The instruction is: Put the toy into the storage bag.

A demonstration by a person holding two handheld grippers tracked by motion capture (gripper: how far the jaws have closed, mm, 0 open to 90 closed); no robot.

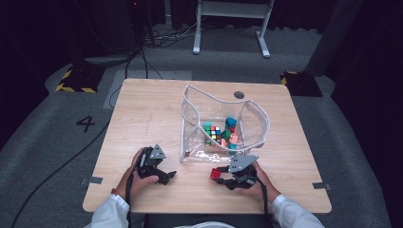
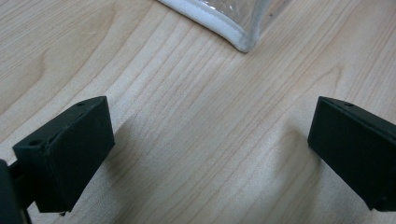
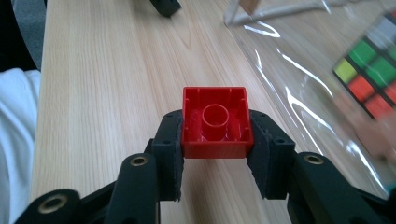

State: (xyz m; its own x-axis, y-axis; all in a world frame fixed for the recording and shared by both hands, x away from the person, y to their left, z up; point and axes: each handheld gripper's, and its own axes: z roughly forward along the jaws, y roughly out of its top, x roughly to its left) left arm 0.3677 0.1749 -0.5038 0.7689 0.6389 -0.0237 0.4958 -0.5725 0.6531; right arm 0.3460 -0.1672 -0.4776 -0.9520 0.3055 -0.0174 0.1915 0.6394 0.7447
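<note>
Left tongs (image 1: 167, 175) first: the left gripper rests low over the wooden table (image 1: 142, 109), held in the person's left hand (image 1: 135, 178), its jaws pointing toward the middle of the table. In the left gripper view the two black jaws stand wide apart with only bare wood grain between them; nothing is held. Just ahead of these jaws, and slightly to the right, lies the near white-trimmed corner of the clear plastic bag (image 2: 233, 35), close but not touching.

Beyond the gap between the two tools, the bag (image 1: 223, 123) stands open on the table with its soft walls up. Inside it lie a colour-tiled puzzle cube (image 1: 215, 133) and several small blocks in teal, red and pinkish tones (image 1: 231, 124).

Right tongs (image 1: 219, 174) next: the right gripper sits in the person's right hand (image 1: 252, 183), just in front of the bag's near edge, jaws aimed toward the left gripper. Its pads are closed partway on a red building brick (image 3: 215, 122), one pad pressing each side. The brick's hollow underside, with a round tube at its centre, faces the camera in the right gripper view, and the brick is clear of the tabletop. To the right of these jaws the bag's glossy plastic lies on the wood, with the puzzle cube (image 3: 371, 79) blurred behind it.
</note>
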